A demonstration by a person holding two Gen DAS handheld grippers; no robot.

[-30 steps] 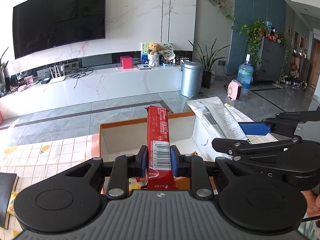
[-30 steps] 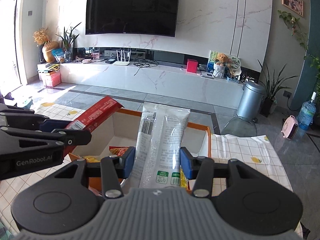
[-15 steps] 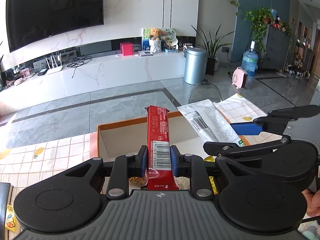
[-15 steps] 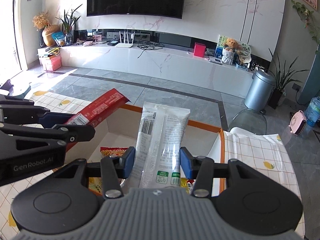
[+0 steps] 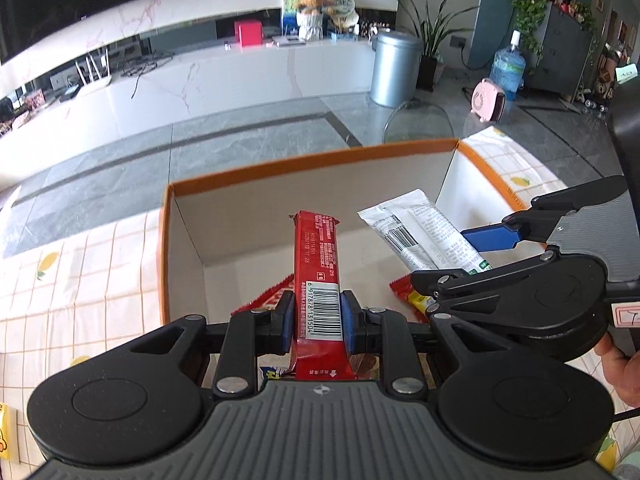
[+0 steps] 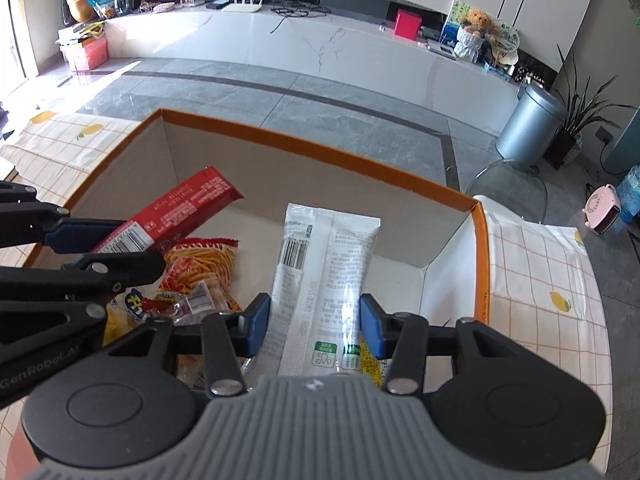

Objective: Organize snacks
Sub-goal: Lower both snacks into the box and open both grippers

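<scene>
My left gripper [image 5: 316, 317] is shut on a long red snack bar [image 5: 317, 264] with a barcode, held over the orange-rimmed cardboard box [image 5: 304, 166]. My right gripper [image 6: 314, 326] is shut on a white snack pouch [image 6: 324, 264], also over the box [image 6: 320, 150]. In the left wrist view the white pouch [image 5: 416, 236] and the right gripper [image 5: 494, 240] sit to the right. The right wrist view shows the red bar [image 6: 176, 214] on the left. Several snack packets lie on the box floor, among them a bag of orange sticks [image 6: 204, 268].
The box stands on a table with a lemon-print checked cloth [image 6: 548, 280]. Beyond the table edge lie a grey tiled floor, a glass chair back [image 6: 508, 188], a metal bin [image 5: 394, 68] and a white marble TV bench [image 5: 240, 76]. A hand [image 5: 622, 364] holds the right gripper.
Both grippers have tipped downward and come lower over the box, still gripping their snacks. The box interior and the packets on its floor now fill more of both views.
</scene>
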